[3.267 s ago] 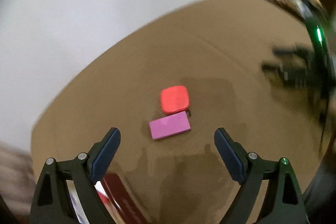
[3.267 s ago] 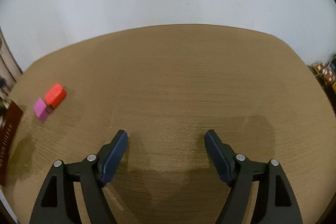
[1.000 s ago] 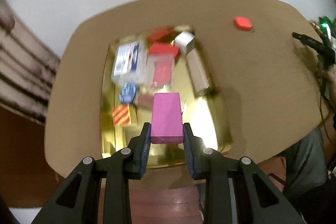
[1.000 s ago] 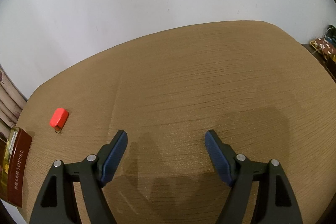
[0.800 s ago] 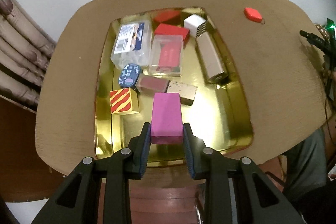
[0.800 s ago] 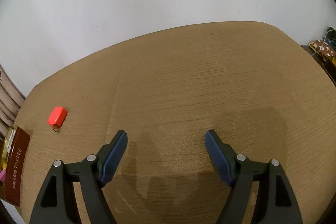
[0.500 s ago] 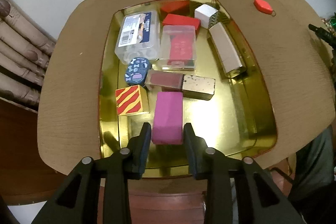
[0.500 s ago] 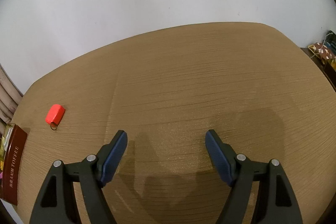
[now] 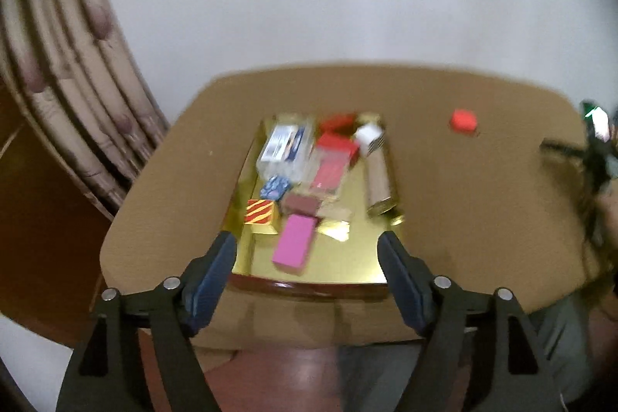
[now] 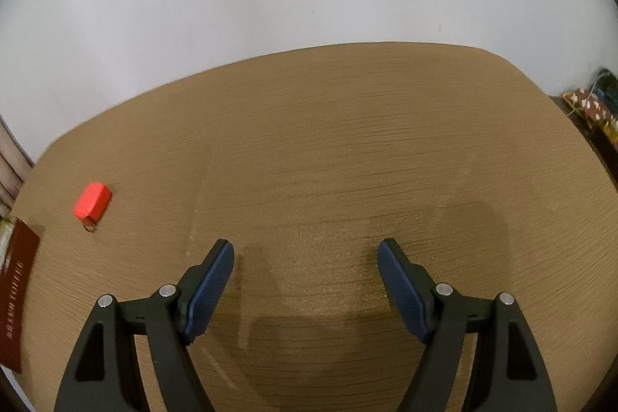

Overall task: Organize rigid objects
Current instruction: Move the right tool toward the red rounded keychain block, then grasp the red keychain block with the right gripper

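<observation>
In the left wrist view a pink block [image 9: 294,244] lies in the gold tray [image 9: 363,269] near its front edge, beside a red-and-yellow striped box [image 9: 262,213]. My left gripper [image 9: 307,253] hangs above and in front of the tray, its jaws opening with nothing pressed between them. A small red-orange piece [image 9: 462,120] with a metal ring lies alone on the brown table, also seen as the red-orange piece [image 10: 92,200] at the left of the right wrist view. My right gripper [image 10: 305,257] stands open over bare table.
The tray also holds a clear plastic box [image 9: 286,145], red boxes [image 9: 335,141], a white cube [image 9: 369,137], a long tan box [image 9: 380,188] and several small items. A dark red tray rim [image 10: 17,296] shows at the left edge. Curtains [image 9: 69,83] hang left; a person's legs [image 9: 552,354] stand at the table's front.
My left gripper let go of the pink block, which now lies in the tray, and drew back and up with jaws spread. The right gripper shifted slightly; the red-orange piece sits a bit further right.
</observation>
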{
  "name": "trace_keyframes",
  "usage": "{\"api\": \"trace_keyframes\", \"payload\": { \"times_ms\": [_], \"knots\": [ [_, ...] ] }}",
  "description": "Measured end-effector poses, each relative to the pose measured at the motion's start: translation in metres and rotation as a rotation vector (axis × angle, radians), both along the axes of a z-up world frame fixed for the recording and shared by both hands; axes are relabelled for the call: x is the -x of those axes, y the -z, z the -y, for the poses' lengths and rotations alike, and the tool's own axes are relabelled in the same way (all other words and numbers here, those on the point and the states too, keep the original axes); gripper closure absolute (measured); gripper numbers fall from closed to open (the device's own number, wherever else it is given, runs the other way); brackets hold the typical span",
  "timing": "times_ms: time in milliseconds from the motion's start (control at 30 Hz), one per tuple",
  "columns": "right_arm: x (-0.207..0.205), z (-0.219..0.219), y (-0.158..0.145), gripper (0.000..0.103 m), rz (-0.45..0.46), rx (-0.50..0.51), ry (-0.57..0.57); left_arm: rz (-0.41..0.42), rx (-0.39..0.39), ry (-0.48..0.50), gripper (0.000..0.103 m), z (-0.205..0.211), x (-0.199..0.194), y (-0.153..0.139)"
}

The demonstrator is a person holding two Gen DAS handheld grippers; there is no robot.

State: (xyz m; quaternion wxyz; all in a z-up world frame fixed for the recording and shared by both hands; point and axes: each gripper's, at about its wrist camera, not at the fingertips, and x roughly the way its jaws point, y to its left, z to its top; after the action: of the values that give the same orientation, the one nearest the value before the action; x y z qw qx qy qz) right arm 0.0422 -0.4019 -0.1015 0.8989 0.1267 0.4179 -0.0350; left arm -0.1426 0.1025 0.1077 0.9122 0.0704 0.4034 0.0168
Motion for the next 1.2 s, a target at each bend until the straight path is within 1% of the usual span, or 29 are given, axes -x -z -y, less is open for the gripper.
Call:
{"api": "trace_keyframes", "payload": {
  "times_ms": [33, 133, 167, 200, 233, 300, 367, 433, 467, 533, 567, 633, 700, 800, 967, 1000, 1067, 1100, 1133, 1200],
  "knots": [
    [-0.001, -0.002, 0.000, 0.022, -0.007, 0.017, -0.005, 0.026, 0.012, -0.004, 0.027, 0.006, 0.013, 0.000],
    [-0.005, -0.019, 0.000, 0.022, -0.038, 0.106, -0.042, 0.070, -0.002, -0.022, 0.025, 0.023, 0.042, 0.006],
    [-0.005, -0.026, -0.002, 0.022, -0.035, 0.094, -0.083, 0.078, 0.001, -0.026, 0.023, 0.027, 0.050, 0.010],
    [-0.005, -0.034, -0.006, 0.022, -0.030, 0.041, -0.144, 0.074, 0.012, -0.028, 0.022, 0.029, 0.055, 0.014],
    [-0.005, -0.040, -0.010, 0.022, -0.024, 0.017, -0.179, 0.061, 0.036, -0.028, 0.021, 0.031, 0.059, 0.019],
    [-0.005, -0.067, -0.030, 0.022, 0.025, 0.020, -0.286, 0.022, 0.089, -0.020, 0.021, 0.031, 0.065, 0.031],
    [-0.009, -0.105, -0.052, 0.022, 0.072, 0.027, -0.469, -0.024, 0.105, -0.023, 0.021, 0.028, 0.065, 0.044],
    [-0.017, -0.138, -0.064, 0.022, 0.079, 0.098, -0.598, -0.044, 0.113, -0.043, 0.021, 0.022, 0.066, 0.054],
    [-0.026, -0.159, -0.069, 0.022, 0.077, 0.161, -0.676, -0.048, 0.122, -0.059, 0.021, 0.018, 0.066, 0.057],
    [-0.041, -0.182, -0.073, 0.022, 0.066, 0.242, -0.740, -0.054, 0.147, -0.079, 0.021, 0.012, 0.066, 0.062],
    [-0.052, -0.192, -0.073, 0.022, 0.048, 0.260, -0.790, -0.058, 0.150, -0.083, 0.021, 0.010, 0.066, 0.064],
    [-0.069, -0.205, -0.071, 0.022, 0.012, 0.273, -0.855, -0.060, 0.133, -0.093, 0.021, 0.008, 0.065, 0.066],
    [-0.084, -0.215, -0.068, 0.022, -0.022, 0.302, -0.900, -0.066, 0.114, -0.096, 0.021, 0.008, 0.063, 0.070],
    [-0.104, -0.222, -0.058, 0.022, -0.070, 0.312, -0.946, -0.089, 0.113, -0.101, 0.021, 0.007, 0.057, 0.076],
    [-0.128, -0.228, -0.038, 0.022, -0.146, 0.294, -1.004, -0.132, 0.107, -0.100, 0.021, 0.009, 0.050, 0.086],
    [-0.134, -0.229, -0.034, 0.022, -0.169, 0.264, -1.022, -0.139, 0.108, -0.099, 0.021, 0.009, 0.049, 0.087],
    [-0.143, -0.234, -0.029, 0.022, -0.194, 0.246, -1.031, -0.158, 0.108, -0.097, 0.021, 0.009, 0.047, 0.092],
    [-0.147, -0.234, -0.025, 0.024, -0.209, 0.248, -1.031, -0.164, 0.106, -0.098, 0.021, 0.010, 0.046, 0.093],
    [-0.151, -0.234, -0.019, 0.032, -0.238, 0.238, -1.034, -0.168, 0.103, -0.099, 0.021, 0.010, 0.046, 0.094],
    [-0.154, -0.234, -0.020, 0.044, -0.224, 0.242, -1.031, -0.171, 0.100, -0.104, 0.021, 0.008, 0.046, 0.095]
  ]
}}
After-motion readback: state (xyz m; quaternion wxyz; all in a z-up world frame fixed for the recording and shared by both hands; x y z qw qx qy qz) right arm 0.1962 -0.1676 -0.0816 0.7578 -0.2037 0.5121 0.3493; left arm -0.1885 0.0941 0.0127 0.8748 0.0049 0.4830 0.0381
